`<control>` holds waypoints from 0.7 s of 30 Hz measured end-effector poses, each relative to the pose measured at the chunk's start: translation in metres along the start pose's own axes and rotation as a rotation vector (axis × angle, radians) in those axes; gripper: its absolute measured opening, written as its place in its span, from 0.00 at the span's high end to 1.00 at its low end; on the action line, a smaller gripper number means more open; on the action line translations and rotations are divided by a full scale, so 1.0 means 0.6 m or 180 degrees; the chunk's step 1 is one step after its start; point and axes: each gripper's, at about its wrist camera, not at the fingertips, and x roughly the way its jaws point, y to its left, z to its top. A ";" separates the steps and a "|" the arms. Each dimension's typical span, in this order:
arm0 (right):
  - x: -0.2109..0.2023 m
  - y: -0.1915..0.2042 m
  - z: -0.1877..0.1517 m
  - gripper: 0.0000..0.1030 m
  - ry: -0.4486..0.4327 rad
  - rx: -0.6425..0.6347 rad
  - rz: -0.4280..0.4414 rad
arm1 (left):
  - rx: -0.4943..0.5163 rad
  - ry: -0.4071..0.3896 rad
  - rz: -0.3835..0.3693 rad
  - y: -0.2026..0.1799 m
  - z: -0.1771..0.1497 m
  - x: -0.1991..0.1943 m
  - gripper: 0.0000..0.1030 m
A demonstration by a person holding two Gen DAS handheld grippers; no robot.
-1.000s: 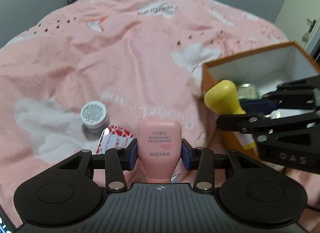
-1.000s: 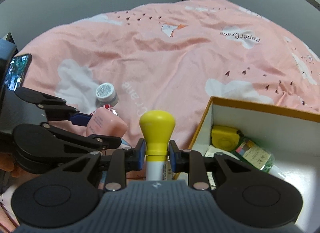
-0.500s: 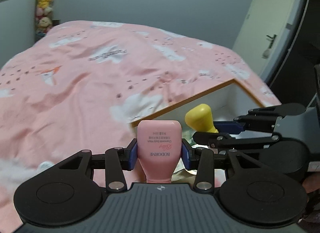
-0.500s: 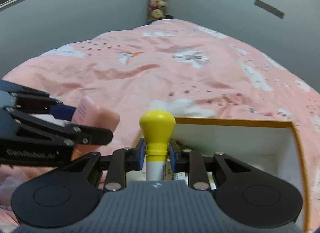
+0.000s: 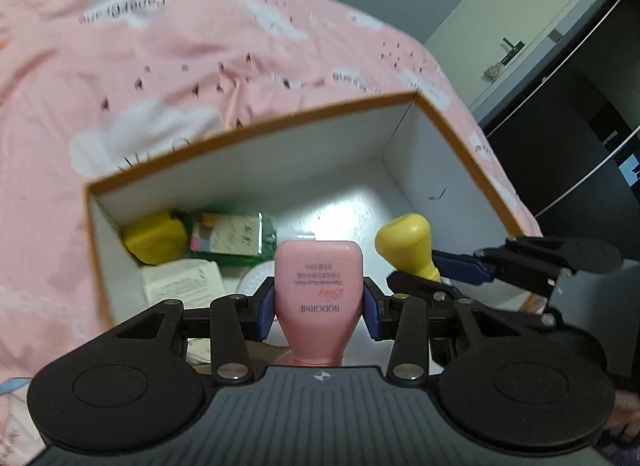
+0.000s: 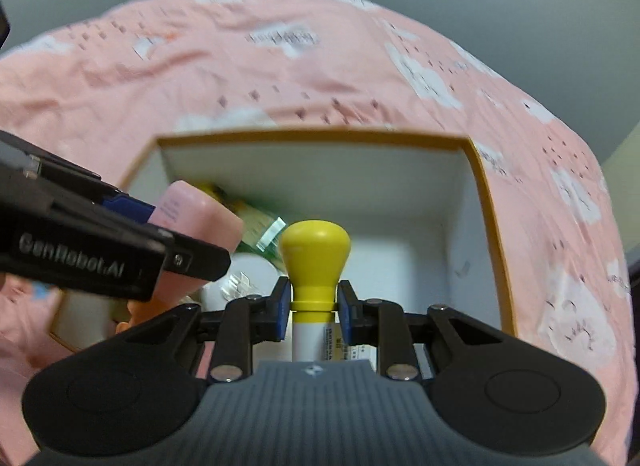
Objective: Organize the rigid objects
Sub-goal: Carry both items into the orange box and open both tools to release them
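My left gripper (image 5: 319, 308) is shut on a pink BODORME bottle (image 5: 319, 290) and holds it over the open orange-rimmed box (image 5: 248, 127). My right gripper (image 6: 314, 308) is shut on a white bottle with a yellow cap (image 6: 315, 262), also over the box (image 6: 486, 201). In the left wrist view the yellow cap (image 5: 406, 246) and right gripper (image 5: 456, 268) sit to the right. In the right wrist view the pink bottle (image 6: 192, 217) and left gripper (image 6: 160, 234) sit to the left.
Inside the box lie a yellow-capped green bottle (image 5: 228, 236), a white carton (image 5: 182, 286) and a white round item (image 6: 240, 278). The box's right half shows bare white floor (image 6: 412, 266). The box rests on a pink bedspread (image 5: 120, 65). A door (image 5: 516, 25) stands far right.
Both grippers have moved from beside the box to above its opening, tilting downward, each still holding its bottle. The jar and packet on the bedspread have left view.
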 end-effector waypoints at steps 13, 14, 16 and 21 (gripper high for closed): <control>0.066 0.008 -0.021 0.78 0.0471 -0.0258 0.0055 | -0.0238 0.0231 0.0134 0.002 0.003 0.068 0.53; 0.069 0.010 -0.022 0.78 0.0490 -0.0272 0.0057 | -0.0252 0.0246 0.0130 0.004 0.003 0.072 0.53; 0.077 0.010 -0.021 0.78 0.0527 -0.0264 0.0075 | -0.0278 0.0278 0.0127 0.007 0.003 0.076 0.53; 0.090 0.009 -0.022 0.77 0.0622 -0.0236 0.0153 | -0.0321 0.0291 0.0101 0.013 0.003 0.079 0.53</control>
